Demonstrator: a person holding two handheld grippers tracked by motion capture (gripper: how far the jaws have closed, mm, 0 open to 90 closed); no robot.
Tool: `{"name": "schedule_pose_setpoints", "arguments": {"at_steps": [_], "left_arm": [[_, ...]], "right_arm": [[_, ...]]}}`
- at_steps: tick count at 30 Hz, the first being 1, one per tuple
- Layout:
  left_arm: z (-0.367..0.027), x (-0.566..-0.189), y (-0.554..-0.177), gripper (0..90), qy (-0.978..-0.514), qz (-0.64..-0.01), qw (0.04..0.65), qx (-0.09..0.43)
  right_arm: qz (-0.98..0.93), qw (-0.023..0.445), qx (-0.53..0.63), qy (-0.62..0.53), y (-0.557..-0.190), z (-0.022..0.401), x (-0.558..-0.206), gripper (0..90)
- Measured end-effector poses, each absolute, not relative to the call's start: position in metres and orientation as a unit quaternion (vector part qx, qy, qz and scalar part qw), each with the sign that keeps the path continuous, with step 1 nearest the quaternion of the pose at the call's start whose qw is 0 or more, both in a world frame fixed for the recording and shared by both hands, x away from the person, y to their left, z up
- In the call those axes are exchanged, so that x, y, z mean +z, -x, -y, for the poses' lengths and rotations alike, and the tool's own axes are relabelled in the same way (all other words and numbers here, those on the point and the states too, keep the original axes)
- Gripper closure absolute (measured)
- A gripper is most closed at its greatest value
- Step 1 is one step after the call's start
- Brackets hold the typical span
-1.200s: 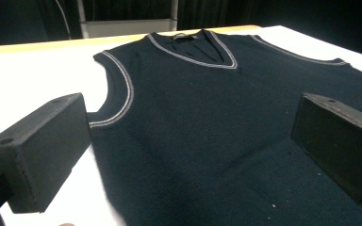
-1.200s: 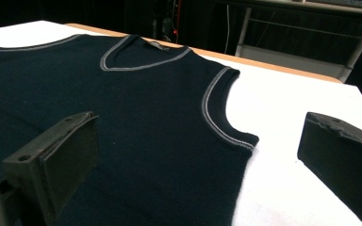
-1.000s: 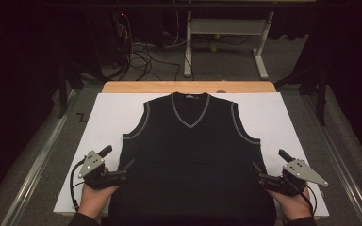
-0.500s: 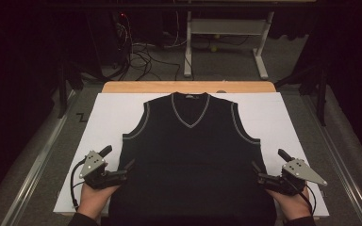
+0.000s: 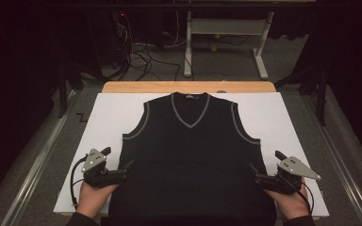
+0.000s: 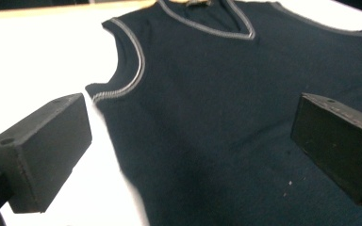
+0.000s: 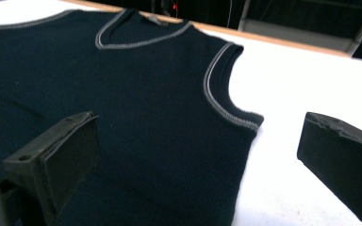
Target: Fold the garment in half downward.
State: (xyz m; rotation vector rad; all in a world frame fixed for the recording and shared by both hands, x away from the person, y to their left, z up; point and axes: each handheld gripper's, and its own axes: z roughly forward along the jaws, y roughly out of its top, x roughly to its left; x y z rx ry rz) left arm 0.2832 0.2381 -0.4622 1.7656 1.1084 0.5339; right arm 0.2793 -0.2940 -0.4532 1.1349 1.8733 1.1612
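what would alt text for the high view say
A dark sleeveless V-neck vest lies flat on a white sheet over a table. A person's hands hold the left gripper and right gripper, jaws open, at the vest's two lower side edges.

A wooden table (image 5: 122, 87) carries a white sheet (image 5: 103, 117) that covers it up to its far edge. A dark sleeveless V-neck sweater (image 5: 191, 165) lies flat on the sheet, neck toward the far edge, hem at the near edge.
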Motion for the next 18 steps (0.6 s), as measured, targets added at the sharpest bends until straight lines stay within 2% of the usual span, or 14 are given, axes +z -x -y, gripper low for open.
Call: {"name": "schedule_pose_setpoints", "arguments": {"at_steps": [18], "left_arm": [[-0.2369, -0.4682, -0.2922, 0.0, -0.75, -0.485, 0.409, 0.186]], "right_arm": [[-0.735, 0.301, 0.409, -0.45, -0.2836, 0.2917, -0.4594, 0.6]]}}
